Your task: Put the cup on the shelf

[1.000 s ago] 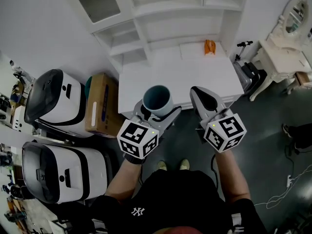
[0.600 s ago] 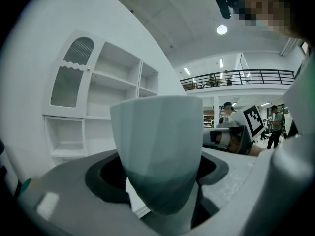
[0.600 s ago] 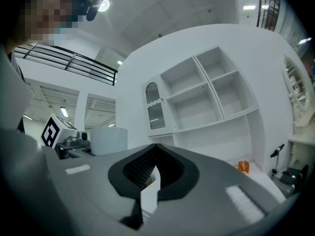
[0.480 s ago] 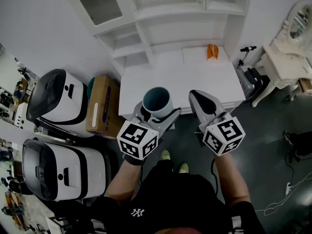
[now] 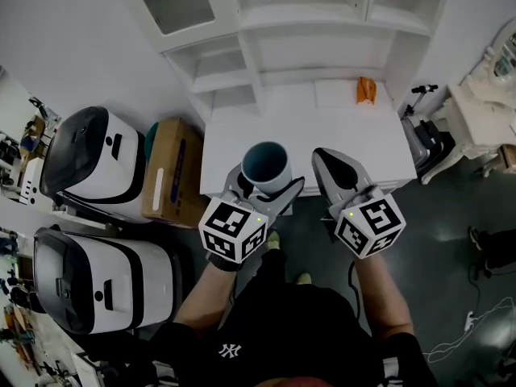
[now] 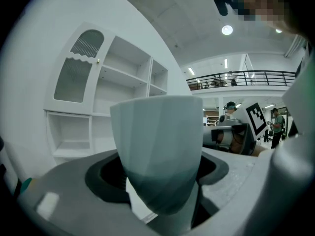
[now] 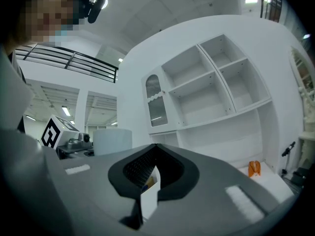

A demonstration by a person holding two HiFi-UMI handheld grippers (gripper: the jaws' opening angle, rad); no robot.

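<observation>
A tall white shelf unit [image 5: 322, 22] with open compartments stands against the wall; the left gripper view shows its bays [image 6: 113, 92] beyond the jaws, and so does the right gripper view [image 7: 216, 87]. In front of it lies a white rectangular tabletop [image 5: 322, 131]. To the left of the table sit 2 bulky white-and-black machines [image 5: 89, 164] [image 5: 97, 280], with a brown cardboard box [image 5: 169, 172] between the upper one and the table.

The left gripper [image 5: 270, 188] is held over the table's front edge, its 2 jaws clamped against the sides of a pale grey-blue faceted cup [image 5: 266, 166]. The cup stands upright with its mouth up, in the air and clear of the shelf; the left gripper view shows its narrower, darker base [image 6: 160, 181] wedged between the jaws. The right gripper [image 5: 324, 156] hovers just beside it, jaws pressed together on nothing.

A small orange object [image 5: 367, 89] rests at the back of the table, near the shelf [image 7: 254, 168].
</observation>
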